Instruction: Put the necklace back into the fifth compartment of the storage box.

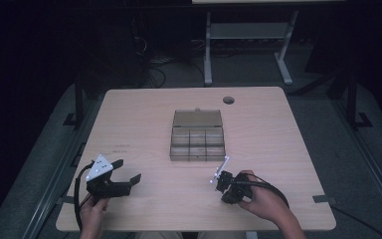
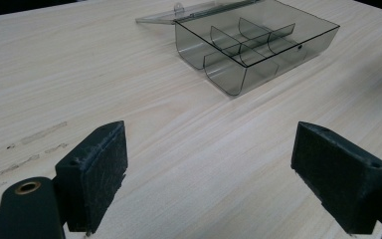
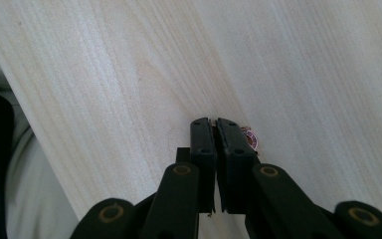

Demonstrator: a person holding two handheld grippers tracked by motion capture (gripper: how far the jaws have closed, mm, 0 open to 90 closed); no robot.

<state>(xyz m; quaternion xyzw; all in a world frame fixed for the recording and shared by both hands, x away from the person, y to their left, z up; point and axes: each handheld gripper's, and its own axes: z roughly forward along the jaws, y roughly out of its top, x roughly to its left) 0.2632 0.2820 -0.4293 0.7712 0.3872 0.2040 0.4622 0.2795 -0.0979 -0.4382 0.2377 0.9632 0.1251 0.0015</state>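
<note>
A smoky clear compartment box (image 1: 197,156) sits mid-table with its lid laid open behind it; its cells look empty in the left gripper view (image 2: 231,79). My left gripper (image 1: 128,171) rests at the front left, jaws wide open and aimed at the box, with bare wood between them (image 2: 209,169). At the front right my right gripper (image 1: 229,192) is held in a hand, and its jaws are pressed together (image 3: 214,124) just over the tabletop. A tiny red-and-white round thing (image 3: 251,139) peeks out beside the right jaw tip; whether it is pinched I cannot tell.
The light wooden table (image 1: 268,134) has a cable hole (image 1: 228,100) near its far edge. Faint scuff marks (image 2: 35,137) lie on the wood left of my left gripper. In the right gripper view the table's front edge (image 3: 35,129) runs close by, with the person's clothing beyond it.
</note>
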